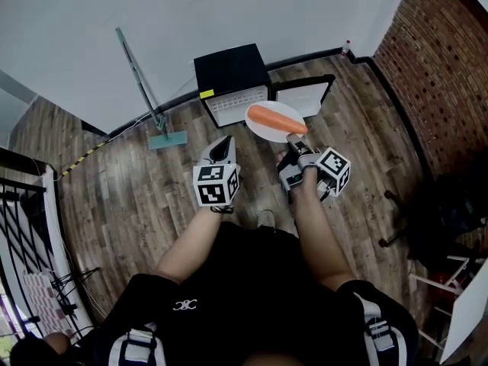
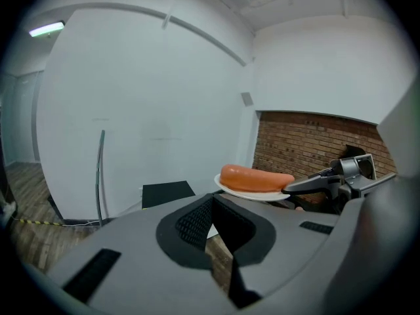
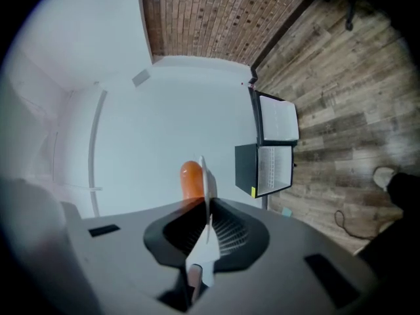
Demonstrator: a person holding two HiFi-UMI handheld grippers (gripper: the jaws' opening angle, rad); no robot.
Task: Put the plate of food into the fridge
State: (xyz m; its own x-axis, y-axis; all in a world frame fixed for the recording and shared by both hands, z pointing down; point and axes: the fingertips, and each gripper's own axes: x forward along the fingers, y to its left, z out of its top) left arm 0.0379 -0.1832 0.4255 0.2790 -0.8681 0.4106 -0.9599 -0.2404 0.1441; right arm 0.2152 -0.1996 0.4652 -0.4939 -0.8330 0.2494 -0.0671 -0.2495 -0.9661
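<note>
A white plate (image 1: 273, 123) with an orange-red sausage (image 1: 276, 118) on it hangs in the air in front of me, and my right gripper (image 1: 294, 139) is shut on its near rim. The right gripper view shows the plate (image 3: 206, 195) edge-on between the pads, with the sausage (image 3: 191, 178) behind. Beyond it a small black fridge (image 1: 230, 81) stands on the floor against the white wall, its door (image 1: 303, 97) swung open to the right. My left gripper (image 1: 223, 145) is beside the plate, to its left, shut and holding nothing. From the left gripper view the plate (image 2: 252, 191) shows at the right.
A long-handled mop (image 1: 142, 88) leans on the wall left of the fridge, with its teal head (image 1: 168, 139) on the wood floor. The brick wall (image 1: 442, 59) runs along the right, with dark furniture (image 1: 446, 212) below it. A black railing (image 1: 23, 219) stands at the far left.
</note>
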